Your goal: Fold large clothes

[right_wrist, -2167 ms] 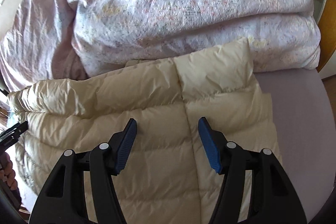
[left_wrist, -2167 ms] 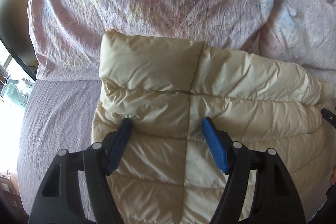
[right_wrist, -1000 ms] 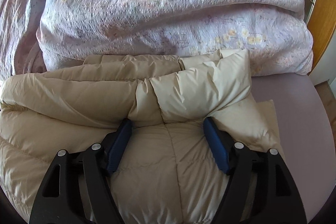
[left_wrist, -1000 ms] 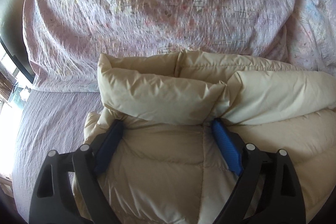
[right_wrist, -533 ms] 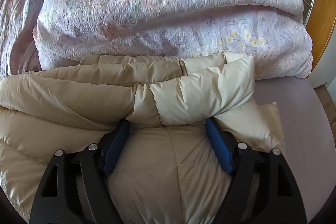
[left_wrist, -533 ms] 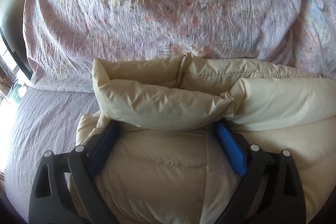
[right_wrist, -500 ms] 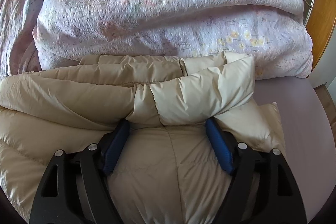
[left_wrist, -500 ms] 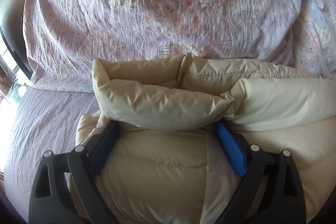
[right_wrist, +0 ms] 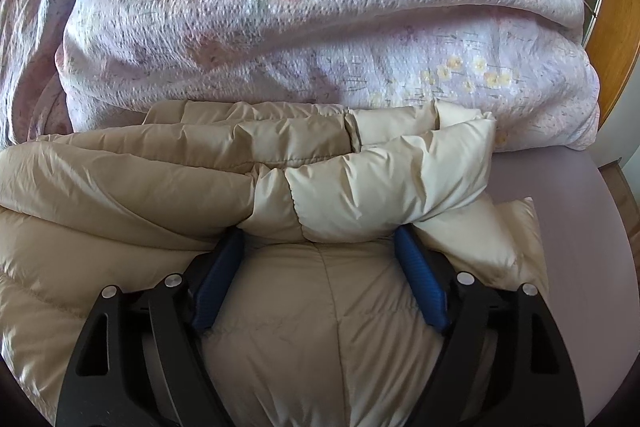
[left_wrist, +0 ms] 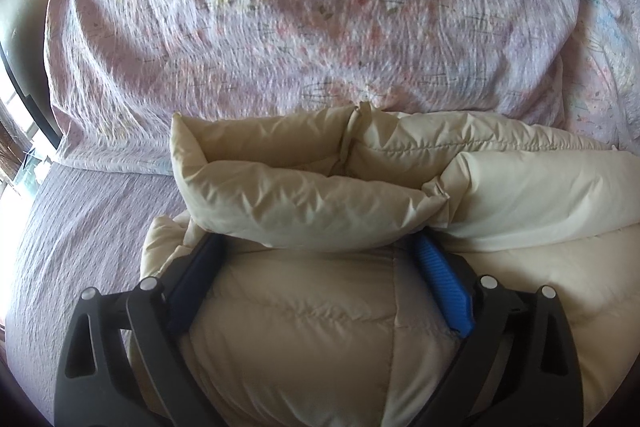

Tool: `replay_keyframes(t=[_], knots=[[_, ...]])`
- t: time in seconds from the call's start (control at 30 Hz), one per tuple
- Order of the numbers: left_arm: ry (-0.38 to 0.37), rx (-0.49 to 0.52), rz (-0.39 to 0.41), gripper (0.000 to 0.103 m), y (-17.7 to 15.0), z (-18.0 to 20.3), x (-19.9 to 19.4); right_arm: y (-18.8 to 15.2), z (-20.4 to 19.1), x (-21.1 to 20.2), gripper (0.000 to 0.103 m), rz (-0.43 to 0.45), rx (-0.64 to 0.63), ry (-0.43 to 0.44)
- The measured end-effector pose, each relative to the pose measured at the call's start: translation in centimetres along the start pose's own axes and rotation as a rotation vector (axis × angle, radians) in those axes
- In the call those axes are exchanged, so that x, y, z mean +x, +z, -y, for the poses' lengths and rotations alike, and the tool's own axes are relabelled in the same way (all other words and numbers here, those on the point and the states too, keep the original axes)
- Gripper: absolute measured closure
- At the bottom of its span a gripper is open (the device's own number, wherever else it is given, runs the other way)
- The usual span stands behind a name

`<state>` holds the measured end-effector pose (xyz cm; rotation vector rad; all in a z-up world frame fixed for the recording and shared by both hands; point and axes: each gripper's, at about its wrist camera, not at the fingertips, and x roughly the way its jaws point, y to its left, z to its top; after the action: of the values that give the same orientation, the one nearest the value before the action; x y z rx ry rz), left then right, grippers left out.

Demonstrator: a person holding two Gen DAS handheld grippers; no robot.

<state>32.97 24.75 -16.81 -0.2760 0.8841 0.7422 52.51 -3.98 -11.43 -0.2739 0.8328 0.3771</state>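
Note:
A cream padded jacket (left_wrist: 304, 203) lies on the bed, its far edge rolled back into a thick fold. My left gripper (left_wrist: 316, 243) stands open wide over the jacket's left end. Its blue fingertips are tucked under the fold, and a bulge of padding fills the gap between them. In the right wrist view the same jacket (right_wrist: 360, 195) shows its right end. My right gripper (right_wrist: 318, 233) is also open, its tips hidden under the fold and padding swelling up between the fingers.
A bulky pink flowered quilt (left_wrist: 320, 7) (right_wrist: 320, 7) is heaped right behind the jacket. The lilac bed sheet (left_wrist: 80, 227) (right_wrist: 580, 227) shows at both sides. Wooden furniture (right_wrist: 616, 19) stands at the far right, and a bright window (left_wrist: 16, 147) at the far left.
The jacket's far edge has rolled back into a thick fold over both grippers' fingertips. Both pairs of jaws have widened a little, and both hands have sunk slightly into the padding.

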Motion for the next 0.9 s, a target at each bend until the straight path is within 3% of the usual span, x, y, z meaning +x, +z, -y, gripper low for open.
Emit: replay_keyframes(t=[0.3, 0.5, 0.67, 0.9], knots=[[0.019, 0.015, 0.003, 0.008, -0.1, 0.6, 0.2, 0.3, -0.1, -0.1, 0.023, -0.008, 0.002, -0.004], [0.005, 0.021, -0.018, 0.008, -0.3, 0.0, -2.2, 1.5, -0.1, -2.3, 0.023, -0.053, 0.003, -0.03], [-0.021, -0.008, -0.004, 0.008, -1.3, -1.6, -5.4, 1.6, -1.0, -6.1, 0.023, 0.007, 0.016, 0.02], [-0.022, -0.052, -0.007, 0.008, -3.8, -5.4, -9.3, -0.3, -5.2, -9.3, 0.023, 0.025, -0.037, 0.131]])
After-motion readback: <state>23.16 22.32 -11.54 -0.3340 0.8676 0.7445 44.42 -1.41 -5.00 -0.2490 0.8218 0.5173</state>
